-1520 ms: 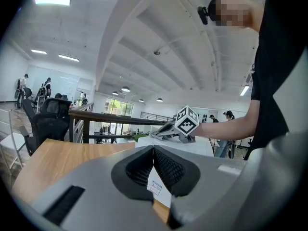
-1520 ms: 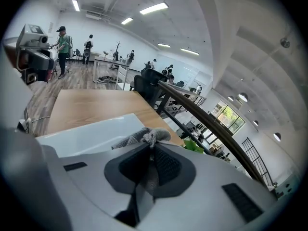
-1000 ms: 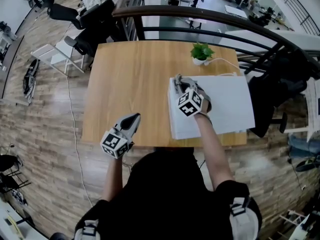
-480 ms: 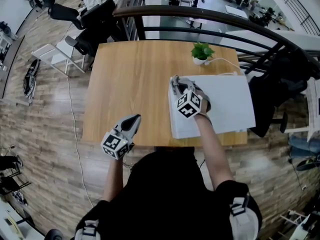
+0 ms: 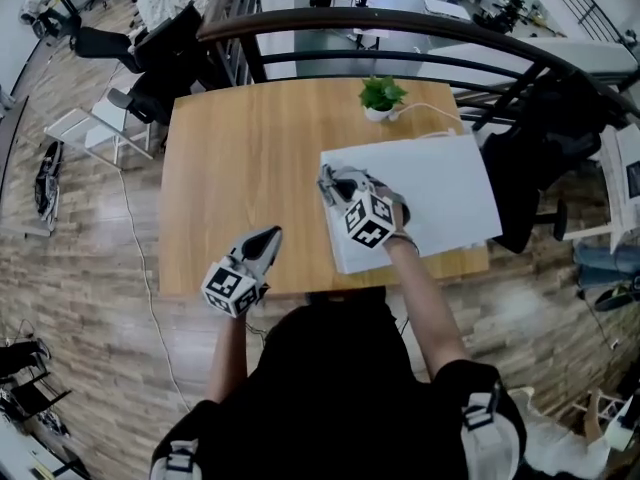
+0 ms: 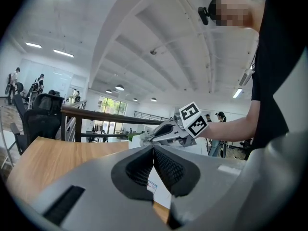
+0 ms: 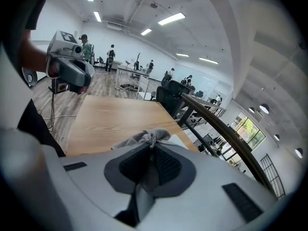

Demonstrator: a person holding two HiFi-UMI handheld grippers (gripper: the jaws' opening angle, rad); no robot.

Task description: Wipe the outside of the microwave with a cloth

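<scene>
The white microwave (image 5: 435,203) stands on the right side of the wooden table (image 5: 240,158), seen from above. My right gripper (image 5: 328,180) rests at the left edge of its top, shut on a grey cloth (image 5: 340,176). In the right gripper view the cloth (image 7: 143,138) bunches out from the pinched jaws. My left gripper (image 5: 266,240) hovers over the table's front edge, left of the microwave, shut on nothing; in the left gripper view its jaws (image 6: 153,150) meet, with the microwave's white side (image 6: 160,189) just beyond.
A small potted plant (image 5: 379,96) stands at the table's far edge, with a white cord (image 5: 428,108) running to the microwave. A dark railing (image 5: 400,30) curves behind the table. Office chairs (image 5: 150,53) stand at the far left.
My right gripper has slid the cloth left across the microwave top to its left edge. The left gripper has stayed in place. The head view has shifted a little.
</scene>
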